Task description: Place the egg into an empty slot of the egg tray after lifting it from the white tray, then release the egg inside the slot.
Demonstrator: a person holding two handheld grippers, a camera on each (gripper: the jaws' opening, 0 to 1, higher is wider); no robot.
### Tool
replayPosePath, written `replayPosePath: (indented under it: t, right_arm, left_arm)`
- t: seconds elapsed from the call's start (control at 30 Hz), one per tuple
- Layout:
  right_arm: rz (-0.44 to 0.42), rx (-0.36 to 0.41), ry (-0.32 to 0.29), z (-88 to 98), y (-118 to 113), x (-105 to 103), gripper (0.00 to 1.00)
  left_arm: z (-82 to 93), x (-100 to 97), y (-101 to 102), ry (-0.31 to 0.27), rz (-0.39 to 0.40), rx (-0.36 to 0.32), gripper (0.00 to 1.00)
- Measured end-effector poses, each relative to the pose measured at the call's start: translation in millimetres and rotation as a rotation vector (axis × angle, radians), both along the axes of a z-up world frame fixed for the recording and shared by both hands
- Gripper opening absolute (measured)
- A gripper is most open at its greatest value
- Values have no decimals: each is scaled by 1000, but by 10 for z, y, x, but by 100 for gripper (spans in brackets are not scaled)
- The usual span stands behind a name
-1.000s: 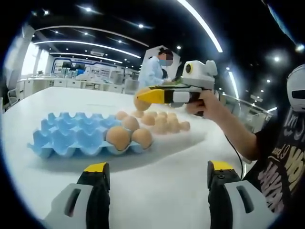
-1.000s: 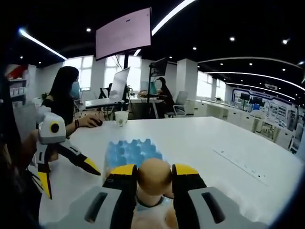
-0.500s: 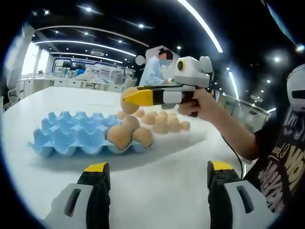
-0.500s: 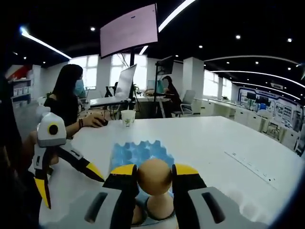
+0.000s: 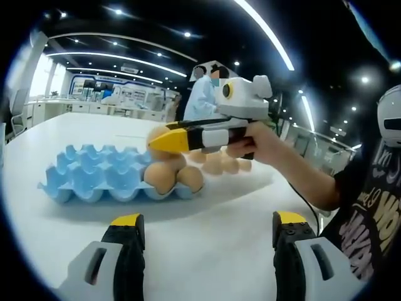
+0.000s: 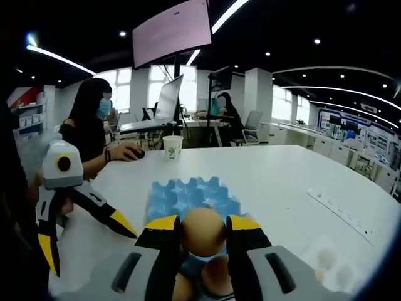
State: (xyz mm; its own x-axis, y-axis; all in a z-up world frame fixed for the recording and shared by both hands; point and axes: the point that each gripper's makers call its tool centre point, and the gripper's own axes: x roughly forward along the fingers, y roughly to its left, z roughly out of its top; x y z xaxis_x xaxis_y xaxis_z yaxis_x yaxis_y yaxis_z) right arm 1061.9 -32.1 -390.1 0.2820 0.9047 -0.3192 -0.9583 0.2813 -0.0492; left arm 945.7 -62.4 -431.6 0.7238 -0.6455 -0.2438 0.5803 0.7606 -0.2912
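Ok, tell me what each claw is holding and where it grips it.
The right claw holds an egg, pinched at its two sides above the blue egg tray. The left claw is open, holding nothing.

Brown egg (image 6: 203, 231) (claw-held) above blue egg tray (image 6: 194, 194).

right gripper (image 6: 203, 231) carrying egg (image 6: 203, 231) moved from white tray to over blue egg tray (image 5: 103, 179)
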Motion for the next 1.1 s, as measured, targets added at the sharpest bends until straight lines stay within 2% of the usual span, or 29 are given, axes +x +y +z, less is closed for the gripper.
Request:
replayPosePath:
  t: [0.13,0.53,0.67,0.97,1.1]
  right_arm:
    - [-8,-14,-1,-51,8,21,30]
    - [-28,-39,49,-178,34,47,30]
    - [-54,-81,22,-235,15,114,31]
    - [-57,-90,52,-274,51,196,30]
    - [-45,-92,46,-264,67,195,29]
  left_arm:
    - [-12,9,11,2,-1,0,85]
    - [-6,28,38,1,-1,-5,85]
    - [-1,37,43,-1,2,-4,85]
    - [0,40,26,-1,-4,-1,85]
    - [15,34,22,-5,-6,-6,85]
